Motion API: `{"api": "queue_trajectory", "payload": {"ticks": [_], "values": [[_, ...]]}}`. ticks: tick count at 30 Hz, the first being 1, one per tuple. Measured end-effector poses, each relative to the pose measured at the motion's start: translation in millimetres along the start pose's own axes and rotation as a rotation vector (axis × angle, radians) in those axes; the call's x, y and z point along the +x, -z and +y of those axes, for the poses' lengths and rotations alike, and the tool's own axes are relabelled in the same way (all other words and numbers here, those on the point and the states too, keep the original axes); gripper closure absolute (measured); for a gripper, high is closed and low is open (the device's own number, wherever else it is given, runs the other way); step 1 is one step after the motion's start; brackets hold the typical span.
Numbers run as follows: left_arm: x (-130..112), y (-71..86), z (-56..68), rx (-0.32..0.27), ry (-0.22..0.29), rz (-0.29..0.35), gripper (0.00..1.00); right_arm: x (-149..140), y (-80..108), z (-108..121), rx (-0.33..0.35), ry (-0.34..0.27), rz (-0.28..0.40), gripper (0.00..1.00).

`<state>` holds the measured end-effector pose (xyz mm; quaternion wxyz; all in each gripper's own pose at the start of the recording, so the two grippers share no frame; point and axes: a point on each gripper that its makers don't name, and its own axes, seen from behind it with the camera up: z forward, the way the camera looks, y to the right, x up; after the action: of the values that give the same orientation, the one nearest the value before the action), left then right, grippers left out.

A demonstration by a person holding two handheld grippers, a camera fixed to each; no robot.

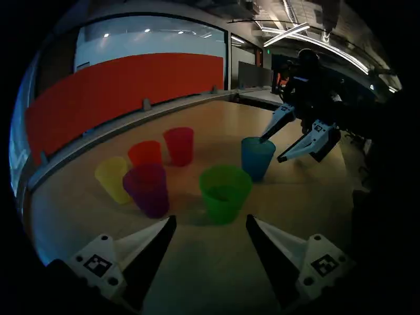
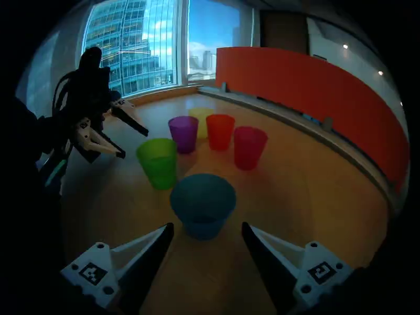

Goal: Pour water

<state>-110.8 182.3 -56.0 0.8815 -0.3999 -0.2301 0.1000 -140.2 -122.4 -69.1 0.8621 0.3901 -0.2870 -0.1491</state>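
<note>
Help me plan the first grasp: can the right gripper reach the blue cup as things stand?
Probably yes. The blue cup stands upright straight ahead of the right gripper, which is open wider than the cup, and nothing stands between them. The green cup stands apart, farther back to one side.

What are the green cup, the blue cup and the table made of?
The green cup and the blue cup look like thin, see-through coloured plastic: light glows through their walls. The table looks like pale wood or a wood-look laminate, smooth with a soft sheen; which one is unclear.
</note>
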Motion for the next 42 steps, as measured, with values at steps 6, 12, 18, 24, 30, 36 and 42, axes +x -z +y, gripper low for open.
{"api": "queue_trajectory", "payload": {"ticks": [6,12,18,24,30,36,42], "values": [[-1,13.0,-12.2,0.060,0.033,0.031,0.01,-8,20.2,6,-0.046,-0.019,0.018,0.00],[5,25.3,-26.3,0.126,0.064,0.077,0.01,-6,34.8,16,-0.099,-0.043,0.051,0.00],[13,38.7,-45.7,0.232,0.086,0.131,0.01,3,49.6,34,-0.184,-0.052,0.103,0.00],[19,53.3,-63.8,0.333,0.118,0.194,0.01,26,67.6,57,-0.295,-0.091,0.193,0.00],[25,69.5,-76.9,0.425,0.122,0.255,0.01,39,80.0,75,-0.397,-0.134,0.273,0.00],[28,79.2,-87.8,0.496,0.134,0.295,0.01,47,88.3,93,-0.519,-0.142,0.328,0.00],[30,90.6,-97.5,0.567,0.140,0.332,0.01,59,96.6,103,-0.619,-0.140,0.392,0.00]]}}
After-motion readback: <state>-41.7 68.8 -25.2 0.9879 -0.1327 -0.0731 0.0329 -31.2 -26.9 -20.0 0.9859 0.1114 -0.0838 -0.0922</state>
